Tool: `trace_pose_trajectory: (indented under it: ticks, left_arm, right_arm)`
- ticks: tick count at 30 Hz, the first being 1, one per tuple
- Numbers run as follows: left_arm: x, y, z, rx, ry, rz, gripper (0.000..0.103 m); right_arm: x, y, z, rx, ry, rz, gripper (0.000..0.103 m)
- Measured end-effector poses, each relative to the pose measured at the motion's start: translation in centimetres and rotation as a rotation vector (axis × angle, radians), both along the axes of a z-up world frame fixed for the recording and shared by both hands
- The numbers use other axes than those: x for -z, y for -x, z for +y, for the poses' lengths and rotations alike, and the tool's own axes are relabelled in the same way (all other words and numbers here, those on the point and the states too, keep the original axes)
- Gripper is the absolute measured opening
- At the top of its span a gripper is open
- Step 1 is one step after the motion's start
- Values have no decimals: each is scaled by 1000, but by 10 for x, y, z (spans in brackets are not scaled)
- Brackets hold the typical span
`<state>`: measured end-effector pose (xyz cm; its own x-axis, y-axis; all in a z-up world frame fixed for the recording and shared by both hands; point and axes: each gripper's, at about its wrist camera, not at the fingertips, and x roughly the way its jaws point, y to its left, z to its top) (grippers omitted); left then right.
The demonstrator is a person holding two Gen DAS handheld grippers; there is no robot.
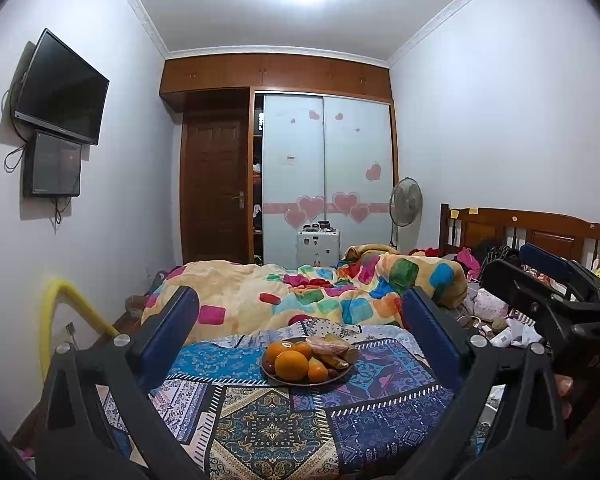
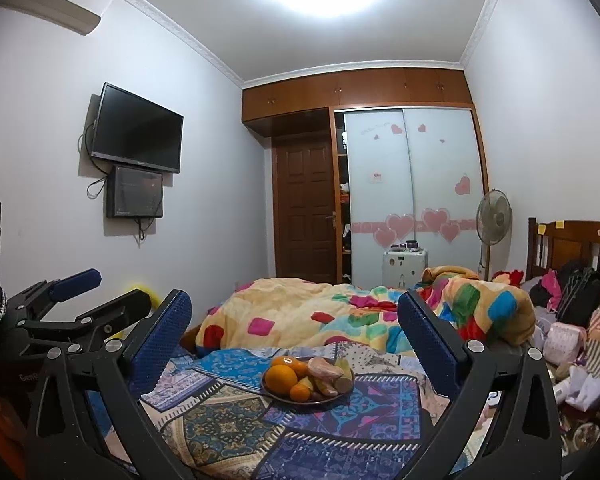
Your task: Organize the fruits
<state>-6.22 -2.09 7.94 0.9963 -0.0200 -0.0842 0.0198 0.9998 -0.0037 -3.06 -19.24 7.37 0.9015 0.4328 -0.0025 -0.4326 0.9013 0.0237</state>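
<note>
A dark round plate (image 1: 342, 381) sits on the patterned bed sheet, piled with fruit: a large orange (image 1: 291, 365), smaller oranges, a pale pink oblong piece (image 1: 327, 346) and yellowish pieces beside it. My left gripper (image 1: 300, 294) stands open, short of the plate, with nothing between its blue pads. My right gripper (image 2: 294, 297) is also open and empty, framing the same plate (image 2: 312, 402) from a little to the right. Each gripper shows in the other's view: the right gripper (image 1: 516, 266) at the right edge, the left gripper (image 2: 120, 288) at the left.
A rumpled colourful quilt (image 1: 300, 296) lies behind the plate. Clothes and bags clutter the bed's right side near the wooden headboard (image 1: 532, 232). A fan (image 1: 406, 202), a wardrobe and a door stand at the far wall. A TV (image 1: 62, 88) hangs on the left wall.
</note>
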Motion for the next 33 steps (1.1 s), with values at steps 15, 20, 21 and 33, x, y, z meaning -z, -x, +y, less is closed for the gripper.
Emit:
trace_pose_trajectory:
  ticks: [15,20,21,33]
  left_arm:
    - [4,-3,2,-5,2,9,103]
    - [6,-4,3,-8,0,9,103]
    - [6,-5,2,-10,-1,9,103]
    - [10,-8,-2,-6,-6,7,103]
  right_arm:
    - [2,-3,-2,8,-6,17,103]
    - [3,-6,-4,10,-8,24,103]
    - [3,-6,-5,10,-8,24,103]
    - [3,-8,-6,13,-9,27,103]
